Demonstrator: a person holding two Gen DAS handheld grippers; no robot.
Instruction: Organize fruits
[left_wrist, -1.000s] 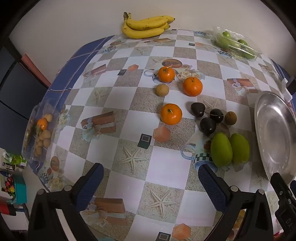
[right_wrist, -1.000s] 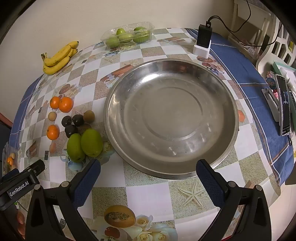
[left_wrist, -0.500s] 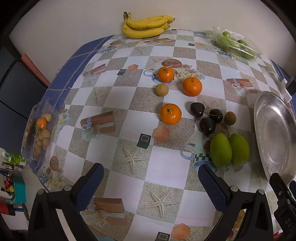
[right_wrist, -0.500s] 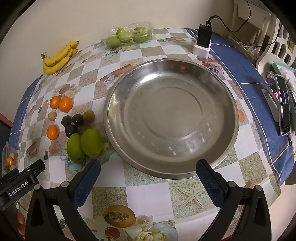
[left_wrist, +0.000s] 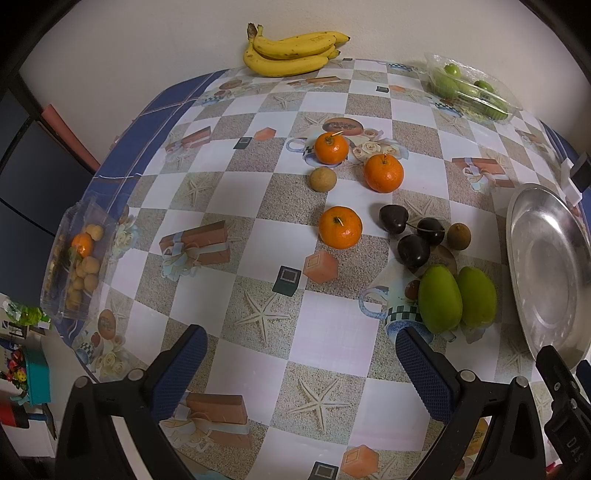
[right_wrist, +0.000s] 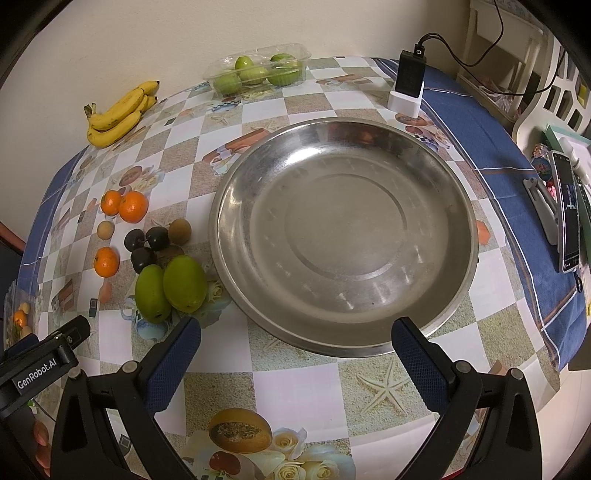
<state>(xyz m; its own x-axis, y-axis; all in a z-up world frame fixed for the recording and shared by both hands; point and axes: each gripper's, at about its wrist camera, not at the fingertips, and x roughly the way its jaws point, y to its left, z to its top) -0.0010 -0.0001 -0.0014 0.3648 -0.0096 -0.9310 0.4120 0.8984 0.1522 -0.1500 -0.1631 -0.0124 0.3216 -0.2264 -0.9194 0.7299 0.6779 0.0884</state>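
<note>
Checkered oilcloth printed with starfish and gift boxes covered the table (left_wrist: 258, 206) against a plain pale wall. Through the left wrist camera, the left gripper (left_wrist: 301, 363) hung above the near edge with its blue-padded jaws wide apart and nothing between them. Ahead lay loose fruit: three mandarins (left_wrist: 340, 226), three dark plums (left_wrist: 413, 250) bunched together, two small brown round fruits (left_wrist: 323, 179) and two green mangoes (left_wrist: 440, 297) lying side by side and touching. A bunch of bananas (left_wrist: 291, 53) sat by the wall, a clear tray of green fruit (left_wrist: 469, 88) at the far right, and a clear packet of small fruit (left_wrist: 75, 258) hung at the table's left edge. The steel dish (left_wrist: 546, 266) showed only partly at the right.

Through the right wrist camera, the right gripper (right_wrist: 295, 354) likewise stood open and empty, just short of the steel dish's (right_wrist: 343, 236) near rim; the dish held nothing, so no sorting had begun. The mangoes (right_wrist: 170, 283) lay just left of that rim, with the plums (right_wrist: 142, 258) close behind. A charger (right_wrist: 409, 83) and a phone on a stand (right_wrist: 569, 214) stood beyond and to the right.

Risk, as I judged it: a jaw closing on one mango could shove its neighbour, and round mandarins or plums, if nudged, might roll toward the table edge.
</note>
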